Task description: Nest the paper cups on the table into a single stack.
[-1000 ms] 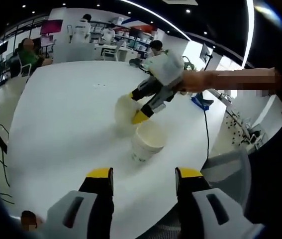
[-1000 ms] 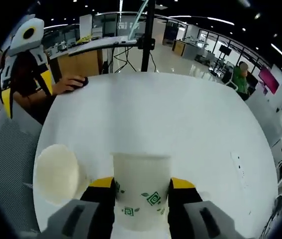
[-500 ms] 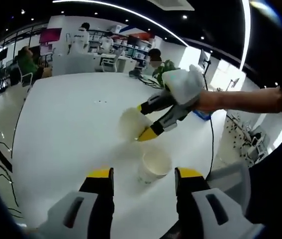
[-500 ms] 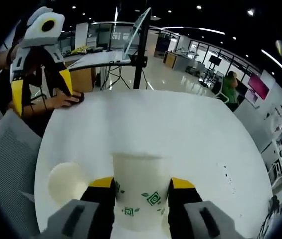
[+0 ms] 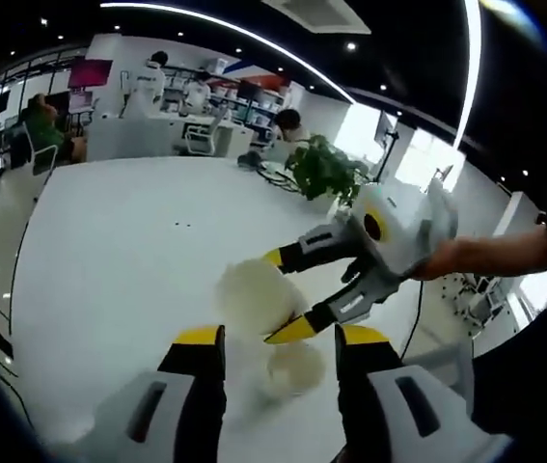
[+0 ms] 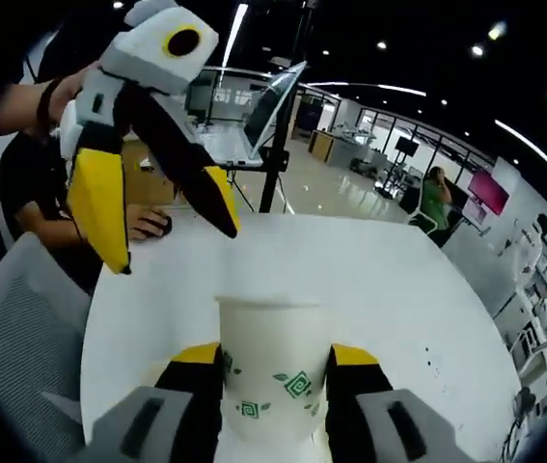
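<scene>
While our right gripper [image 6: 275, 359] clamps 1 cup [image 6: 275, 362] above the table [image 6: 379, 280], a 2nd cup [image 5: 292, 368] stands below. Our left gripper [image 5: 277, 338] hangs open, holding nothing.

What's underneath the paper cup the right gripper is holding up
In the left gripper view, the held cup hangs above a second paper cup standing open on the white table. In the right gripper view, the held cup covers whatever is below it.

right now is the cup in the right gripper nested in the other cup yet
Not yet. The right gripper holds its cup off the white table; in the left gripper view it hangs above the other cup, apart from it.
</scene>
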`<state>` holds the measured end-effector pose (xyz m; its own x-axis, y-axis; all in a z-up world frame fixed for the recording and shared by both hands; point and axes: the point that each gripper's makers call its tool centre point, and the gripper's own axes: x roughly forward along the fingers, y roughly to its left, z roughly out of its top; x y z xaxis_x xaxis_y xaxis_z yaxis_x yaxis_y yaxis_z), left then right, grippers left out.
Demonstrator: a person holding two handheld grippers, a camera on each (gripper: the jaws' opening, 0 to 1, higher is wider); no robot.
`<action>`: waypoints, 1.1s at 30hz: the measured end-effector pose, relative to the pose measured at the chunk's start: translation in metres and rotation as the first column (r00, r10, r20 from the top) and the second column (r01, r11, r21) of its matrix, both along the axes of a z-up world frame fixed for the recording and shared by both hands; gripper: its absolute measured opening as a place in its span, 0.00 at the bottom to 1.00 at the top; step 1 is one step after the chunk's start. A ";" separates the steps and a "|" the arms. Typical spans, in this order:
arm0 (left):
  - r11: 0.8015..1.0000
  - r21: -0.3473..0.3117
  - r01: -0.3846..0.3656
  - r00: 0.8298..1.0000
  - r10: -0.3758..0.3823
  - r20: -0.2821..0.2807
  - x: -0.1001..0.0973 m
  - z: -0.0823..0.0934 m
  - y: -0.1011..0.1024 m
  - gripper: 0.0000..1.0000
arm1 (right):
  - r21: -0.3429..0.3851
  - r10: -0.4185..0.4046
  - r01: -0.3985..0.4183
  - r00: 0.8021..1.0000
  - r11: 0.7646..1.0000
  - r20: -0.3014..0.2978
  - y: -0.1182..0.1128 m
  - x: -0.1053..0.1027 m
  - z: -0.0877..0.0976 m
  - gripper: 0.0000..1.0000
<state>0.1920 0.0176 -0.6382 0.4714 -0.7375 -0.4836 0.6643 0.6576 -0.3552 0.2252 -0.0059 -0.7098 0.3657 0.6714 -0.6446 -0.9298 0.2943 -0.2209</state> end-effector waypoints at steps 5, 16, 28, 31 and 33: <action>0.999 0.005 0.034 0.999 -0.034 -0.006 -0.002 0.001 -0.015 0.44 | 0.000 0.005 -0.005 1.000 1.000 0.019 -0.001 -0.016 0.003 0.40; 0.994 0.019 0.106 0.994 -0.105 -0.040 -0.009 -0.005 -0.041 0.42 | 0.029 -0.014 0.011 0.997 1.000 0.076 -0.001 -0.031 0.025 0.41; 0.987 -0.006 0.158 0.985 -0.158 -0.062 -0.019 0.000 -0.061 0.29 | 0.047 -0.020 0.012 0.986 0.999 0.164 0.003 -0.041 0.044 0.41; 0.984 -0.011 0.178 0.981 -0.178 -0.073 -0.018 0.000 -0.064 0.25 | 0.042 -0.014 0.006 0.980 0.999 0.197 0.004 -0.042 0.047 0.41; 0.983 -0.014 0.184 0.980 -0.184 -0.079 -0.020 0.000 -0.065 0.22 | 0.041 -0.014 0.005 0.977 0.999 0.211 0.005 -0.044 0.049 0.41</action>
